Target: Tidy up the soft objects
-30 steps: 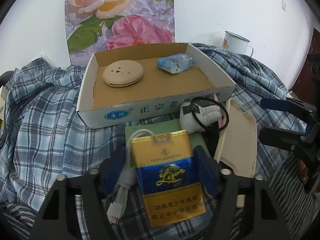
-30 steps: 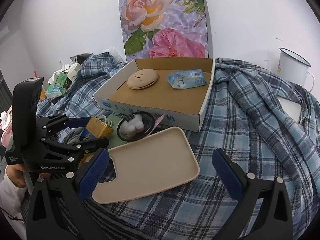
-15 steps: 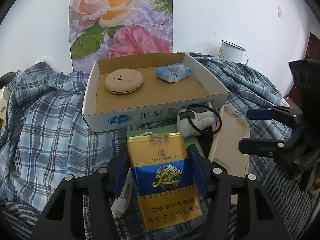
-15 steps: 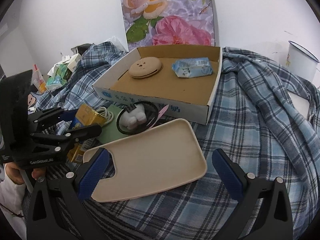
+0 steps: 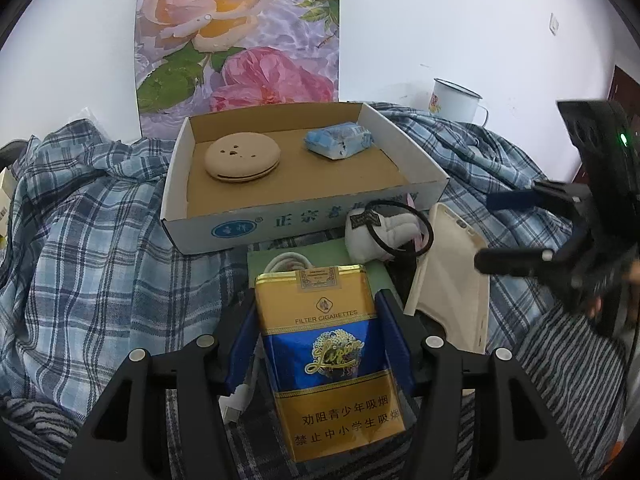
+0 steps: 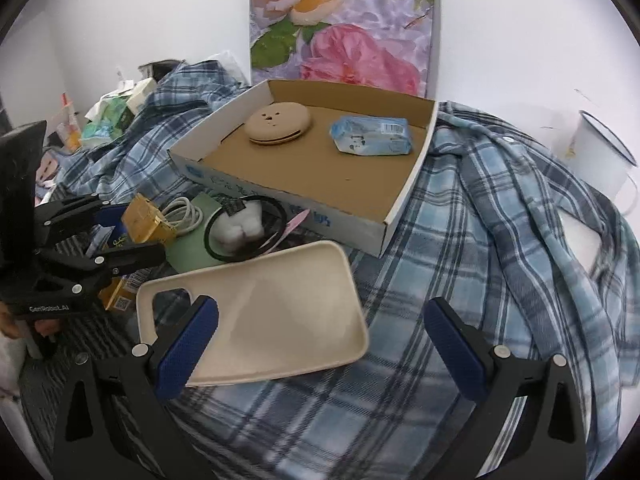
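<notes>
Cigarette pack [image 5: 328, 344], yellow and blue soft pack, is clamped between the blue pads of the left tool [image 5: 318, 334], held just in front of the cardboard box [image 5: 304, 220], not yet over it. In the right wrist view the same pack [image 6: 146, 224] shows pinched in that tool, lifted off the clutter.

Box already holds two items: round beige macaron-shaped squishy [image 5: 242, 156] at left, blue tissue packet [image 5: 340, 144] at right. So two in, one in hand.

Still outside, just in front of the box: white plush piece [image 5: 380, 232] with a black hair tie [image 5: 400, 226] looped over it, white coiled cable [image 6: 184, 216], green card [image 6: 192, 248] beneath, and the beige phone case [image 6: 256, 316].

Right tool [image 6: 320, 344] is spread wide, gripping nothing, its left pad over the case's camera-cutout end; probably lining up for that next.

All sits on a blue plaid shirt [image 6: 500, 220] draped over the surface. Enamel mug [image 5: 456, 98] and floral panel [image 5: 240, 32] behind.

Roughly under halfway by my estimate.
</notes>
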Available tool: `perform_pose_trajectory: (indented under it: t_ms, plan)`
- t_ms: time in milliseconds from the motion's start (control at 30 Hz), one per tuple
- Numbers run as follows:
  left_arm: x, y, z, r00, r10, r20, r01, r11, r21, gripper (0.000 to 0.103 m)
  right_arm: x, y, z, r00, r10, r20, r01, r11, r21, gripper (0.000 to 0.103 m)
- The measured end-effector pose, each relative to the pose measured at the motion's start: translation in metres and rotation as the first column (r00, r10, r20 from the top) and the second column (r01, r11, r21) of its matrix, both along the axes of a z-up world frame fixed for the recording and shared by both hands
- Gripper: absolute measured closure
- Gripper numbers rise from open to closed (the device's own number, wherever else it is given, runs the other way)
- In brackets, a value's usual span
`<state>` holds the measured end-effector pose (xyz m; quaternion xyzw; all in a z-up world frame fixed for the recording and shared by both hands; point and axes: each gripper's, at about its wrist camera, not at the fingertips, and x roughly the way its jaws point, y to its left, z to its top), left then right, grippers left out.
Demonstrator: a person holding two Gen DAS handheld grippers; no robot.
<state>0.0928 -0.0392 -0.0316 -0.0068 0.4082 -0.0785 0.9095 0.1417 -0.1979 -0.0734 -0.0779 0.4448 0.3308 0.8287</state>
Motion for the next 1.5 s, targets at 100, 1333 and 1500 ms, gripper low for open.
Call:
perform_pose_trajectory:
  t_ms: [100, 1333, 1500]
  plan:
    - [-0.001, 0.0, -0.001, 1.0, -0.001, 0.001, 0.001, 1.0, 0.007, 0.044, 0.012, -0.004, -0.003, 0.998, 0.039, -0.048, -0.037, 0.998, 0.049, 0.01]
    - [-0.005, -0.002, 0.007, 0.999, 0.009, 0.034, -0.011, 0.999, 0.041, 0.044, -0.027, -0.003, 0.062, 0.969, 0.103, 0.223, -0.129, 0.986, 0.103, 0.097]
    - [-0.009, 0.008, 0.029, 0.996, 0.022, 0.086, -0.021, 1.0, -0.008, 0.044, -0.036, -0.012, 0.082, 0.94, 0.033, 0.338, -0.075, 0.991, 0.114, 0.097]
